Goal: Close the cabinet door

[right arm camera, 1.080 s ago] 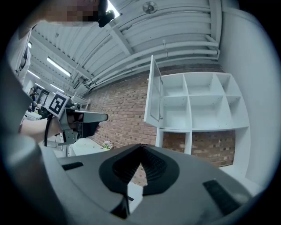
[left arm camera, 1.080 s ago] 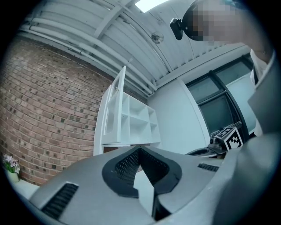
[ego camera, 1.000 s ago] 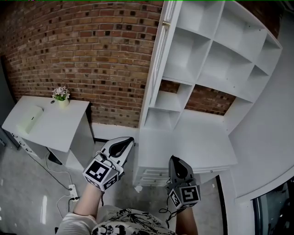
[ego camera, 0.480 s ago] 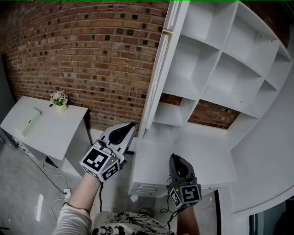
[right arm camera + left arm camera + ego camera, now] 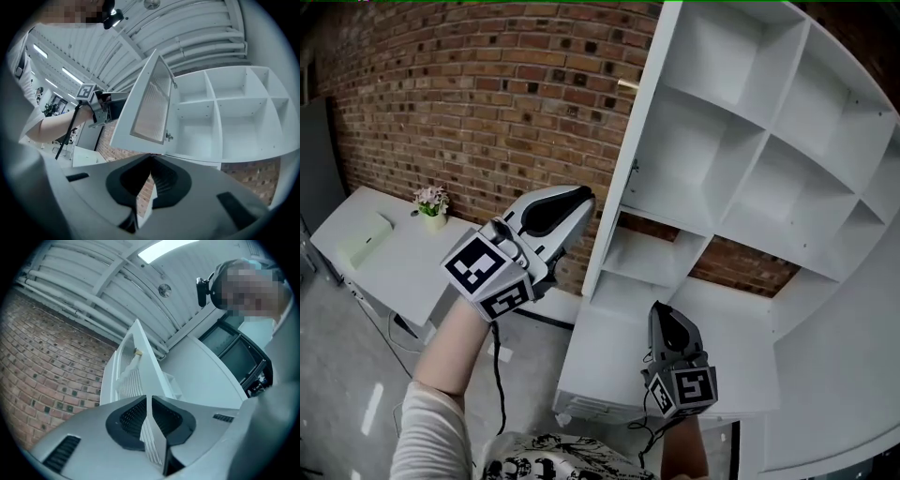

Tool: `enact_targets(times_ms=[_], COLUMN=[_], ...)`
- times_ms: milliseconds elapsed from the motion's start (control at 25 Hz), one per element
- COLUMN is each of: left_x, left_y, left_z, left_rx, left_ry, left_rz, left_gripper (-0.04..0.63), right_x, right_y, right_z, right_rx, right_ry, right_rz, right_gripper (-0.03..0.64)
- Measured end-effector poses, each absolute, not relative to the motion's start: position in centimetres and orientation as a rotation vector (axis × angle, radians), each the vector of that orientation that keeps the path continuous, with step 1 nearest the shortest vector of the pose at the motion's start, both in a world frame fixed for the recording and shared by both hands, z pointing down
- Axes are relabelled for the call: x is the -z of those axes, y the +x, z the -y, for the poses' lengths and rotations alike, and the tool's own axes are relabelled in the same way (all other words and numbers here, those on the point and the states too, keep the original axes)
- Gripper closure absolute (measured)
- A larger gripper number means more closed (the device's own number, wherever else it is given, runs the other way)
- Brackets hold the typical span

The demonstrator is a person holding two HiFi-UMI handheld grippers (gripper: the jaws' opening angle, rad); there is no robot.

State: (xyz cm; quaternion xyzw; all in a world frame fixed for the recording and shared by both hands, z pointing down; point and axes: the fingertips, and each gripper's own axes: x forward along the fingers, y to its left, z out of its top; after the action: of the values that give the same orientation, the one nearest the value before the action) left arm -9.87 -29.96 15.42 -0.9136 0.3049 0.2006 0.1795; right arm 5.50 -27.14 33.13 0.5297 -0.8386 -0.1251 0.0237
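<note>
The white cabinet (image 5: 761, 155) has open shelves, and its door (image 5: 623, 178) stands swung out, nearly edge-on in the head view. The door has a ribbed panel (image 5: 150, 108) and a small gold handle (image 5: 628, 84). My left gripper (image 5: 579, 199) is raised on the door's outer side, close to its edge but apart from it. Its jaws are opening to a narrow slit with nothing between them. The left gripper view looks up the door (image 5: 140, 376) to the handle (image 5: 137, 352). My right gripper (image 5: 664, 314) hangs low before the lower shelf, its fingertips together and empty.
A brick wall (image 5: 487, 94) runs behind. A white side table (image 5: 403, 272) at the left carries a small flower pot (image 5: 431, 202). A white lower unit (image 5: 609, 347) juts out under the shelves. A dark screen (image 5: 234, 352) stands behind me.
My left gripper has risen from waist height to beside the door's edge. The right gripper and the view have come closer to the cabinet.
</note>
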Motion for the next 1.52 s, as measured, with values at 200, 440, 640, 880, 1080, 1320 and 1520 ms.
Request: enact_targets(times_ms=[200, 440, 640, 880, 1080, 1320, 1520], left_x=[-8.7, -3.4, -1.2, -1.2, -1.2, -1.3, -1.1], left_y=[-10.5, -10.3, -8.9, -8.2, -7.7, -7.3, -4.9], left_z=[31.0, 31.1, 31.6, 30.7, 30.4, 29.8, 29.4], left_rx=[-0.678, -0.719, -0.69, -0.589, -0.525, -0.494, -0.454], left_ry=[-2.563, -2.59, -2.622, -2.554, -2.511, -2.471, -2.411], left_rz=[-0.757, -0.627, -0.501, -0.394, -0.349, -0.355, -0.425], left_gripper=[0.546, 0.48, 0.455, 0.479, 0.482, 0.489, 0.492], right_x=[-31.3, -29.7, -29.3, -30.4, -30.8, -31.3, -31.1], right_y=[6.2, 8.0, 8.2, 9.5, 10.2, 10.4, 11.7], right_z=[28.4, 29.5, 29.5, 29.8, 29.8, 29.7, 30.1], right_rx=[0.403, 0.411, 0.488, 0.439, 0.431, 0.422, 0.442], right_ry=[1.644, 1.677, 1.653, 1.669, 1.666, 1.667, 1.673], right_rz=[2.611, 2.639, 2.617, 2.6, 2.575, 2.548, 2.529], right_gripper=[0.612, 0.612, 0.612, 0.612, 0.612, 0.612, 0.612])
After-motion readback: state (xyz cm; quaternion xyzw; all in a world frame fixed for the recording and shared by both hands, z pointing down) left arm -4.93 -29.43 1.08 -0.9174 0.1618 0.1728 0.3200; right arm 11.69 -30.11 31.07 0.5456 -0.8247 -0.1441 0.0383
